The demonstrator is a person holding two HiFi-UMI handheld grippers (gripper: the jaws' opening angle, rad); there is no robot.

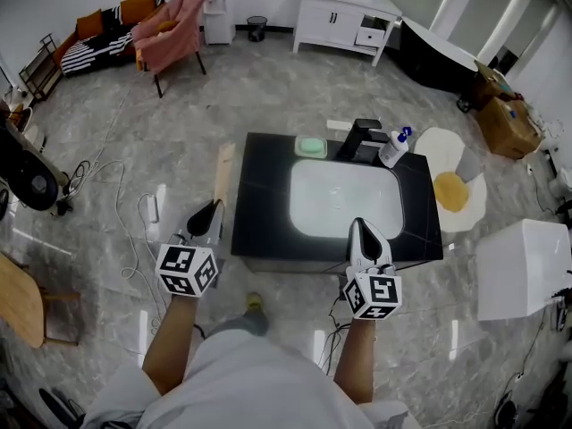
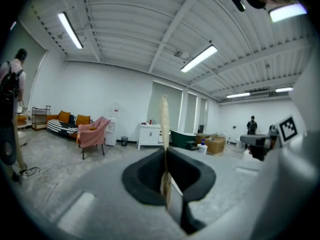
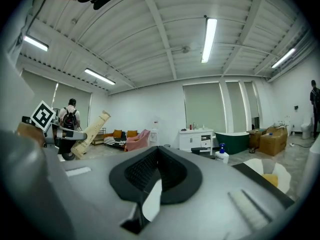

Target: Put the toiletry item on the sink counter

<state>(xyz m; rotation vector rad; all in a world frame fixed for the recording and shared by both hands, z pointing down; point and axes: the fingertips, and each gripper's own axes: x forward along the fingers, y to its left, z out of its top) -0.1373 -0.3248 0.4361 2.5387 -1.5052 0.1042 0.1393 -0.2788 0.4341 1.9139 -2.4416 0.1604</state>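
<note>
The toiletry item, seemingly a flat beige tube (image 1: 224,175), is clamped in the left hand-held gripper (image 1: 213,211). Its long axis is pointed toward 12 o'clock, just off the left edge of the black bench (image 1: 261,206). The bench lies at 3 o'clock from the tube. The right hand-held gripper (image 1: 360,229) is clenched on nothing at the bench's near edge. Grey marble floor (image 1: 134,150) is spread around, with a sofa (image 1: 103,34) at 10 o'clock.
</note>
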